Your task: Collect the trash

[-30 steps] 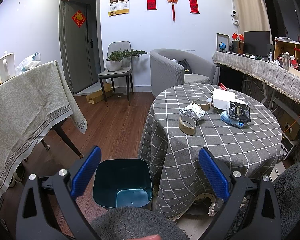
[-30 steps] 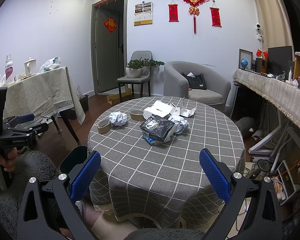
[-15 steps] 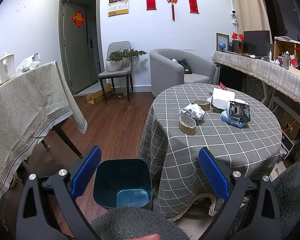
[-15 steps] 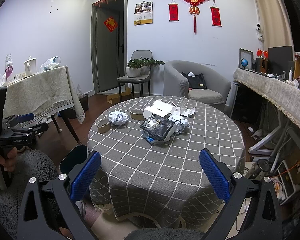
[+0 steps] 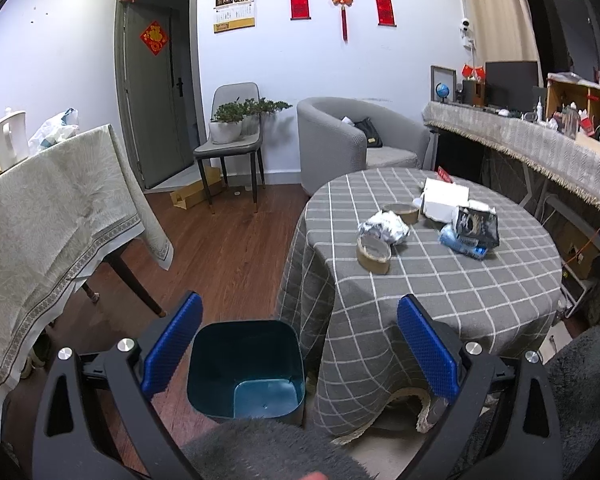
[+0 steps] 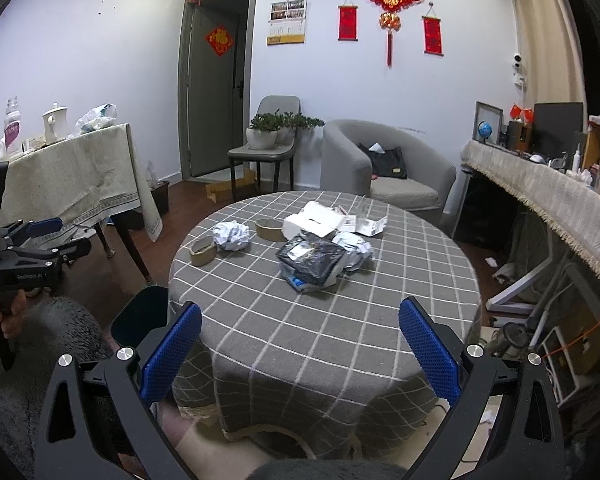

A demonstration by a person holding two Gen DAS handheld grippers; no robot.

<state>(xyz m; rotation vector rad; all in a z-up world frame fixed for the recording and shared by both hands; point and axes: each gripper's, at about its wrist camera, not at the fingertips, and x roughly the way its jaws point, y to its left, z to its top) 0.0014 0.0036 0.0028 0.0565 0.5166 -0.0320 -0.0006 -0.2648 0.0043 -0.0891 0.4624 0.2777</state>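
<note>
Both grippers gape, holding nothing: left gripper (image 5: 298,344), right gripper (image 6: 300,350). Trash well ahead of right gripper: crumpled paper (image 6: 231,235), black wrapper (image 6: 312,258), tape rolls (image 6: 202,251). Bin (image 5: 246,368) directly below left gripper.

Risks: loose checked tablecloth (image 6: 340,320) snagging; light wrappers slipping mid-carry. Cluttered living room, wood floor.
</note>
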